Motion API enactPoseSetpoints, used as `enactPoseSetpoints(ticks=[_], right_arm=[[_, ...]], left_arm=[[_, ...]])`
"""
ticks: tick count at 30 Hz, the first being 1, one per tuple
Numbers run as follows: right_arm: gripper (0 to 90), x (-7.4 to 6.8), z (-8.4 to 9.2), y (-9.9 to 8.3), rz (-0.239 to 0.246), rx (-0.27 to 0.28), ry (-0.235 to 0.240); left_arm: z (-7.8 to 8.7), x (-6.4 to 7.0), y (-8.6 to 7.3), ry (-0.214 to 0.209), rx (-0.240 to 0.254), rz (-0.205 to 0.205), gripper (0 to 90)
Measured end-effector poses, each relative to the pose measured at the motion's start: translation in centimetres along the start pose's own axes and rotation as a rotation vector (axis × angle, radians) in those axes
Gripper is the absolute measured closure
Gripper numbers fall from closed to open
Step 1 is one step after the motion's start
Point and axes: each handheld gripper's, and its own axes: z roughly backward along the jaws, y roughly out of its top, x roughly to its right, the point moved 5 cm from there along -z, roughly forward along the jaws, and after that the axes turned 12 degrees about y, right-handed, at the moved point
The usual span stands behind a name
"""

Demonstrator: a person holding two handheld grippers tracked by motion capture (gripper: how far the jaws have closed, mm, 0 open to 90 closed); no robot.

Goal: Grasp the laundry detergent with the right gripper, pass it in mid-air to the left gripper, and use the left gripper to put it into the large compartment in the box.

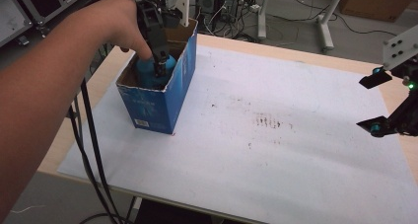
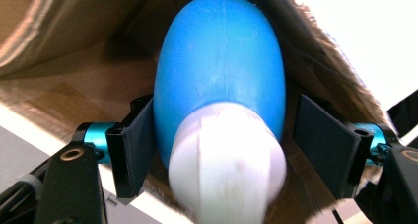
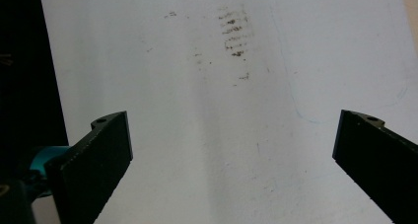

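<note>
Even light, blurred near bottle cap (image 2: 226, 165)

Smooth plastic bottle (image 2: 220, 71), cardboard box (image 1: 162, 103)

Blue bottle (image 2: 222, 66), white cap – inside box (image 1: 175, 98)

Your blue bottle (image 2: 220, 61) has a white cap (image 2: 226, 165) and sits in a blue box (image 1: 165, 98) with brown cardboard inside. Your tongs (image 3: 231, 155) are black with teal fittings, over a white sheet (image 1: 276, 155) smudged dark on the pale wood tabletop (image 1: 296, 50).
</note>
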Motion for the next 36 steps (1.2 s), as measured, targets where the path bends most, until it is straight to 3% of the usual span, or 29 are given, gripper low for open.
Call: enactPoseSetpoints(ticks=[14,17,21,22,25,28,29,32,36], right_arm=[[0.7,-0.4,0.7,0.7,0.028,0.006,-0.007],[0.6,-0.5,1.2,0.9,0.029,0.003,-0.007],[0.6,-0.5,1.6,0.9,0.03,-0.001,-0.009],[0.6,-0.4,2.0,0.8,0.022,-0.008,-0.007],[0.6,-0.2,2.4,0.8,0.026,-0.011,-0.004],[0.6,0.0,2.5,0.7,0.025,-0.03,0.005],[0.7,0.1,2.6,0.6,0.029,-0.043,0.017],[0.6,0.2,2.5,0.6,0.043,-0.051,0.034],[0.6,0.2,2.1,0.6,0.055,-0.101,0.052]], left_arm=[[4.0,0.3,0.3,0.055,0.021,0.009,20.6],[5.2,0.7,0.5,0.063,0.017,-0.025,19.0],[5.7,1.1,0.7,0.068,0.027,-0.034,17.2],[6.6,1.6,0.8,0.071,0.025,-0.071,16.7],[7.4,2.2,1.1,0.072,0.03,-0.111,15.9],[7.8,2.8,1.3,0.077,0.035,-0.127,15.9],[8.2,3.5,1.7,0.085,0.034,-0.158,15.2],[8.5,4.2,2.0,0.086,0.035,-0.185,12.7],[9.1,5.4,2.9,0.084,0.053,-0.241,12.7]])
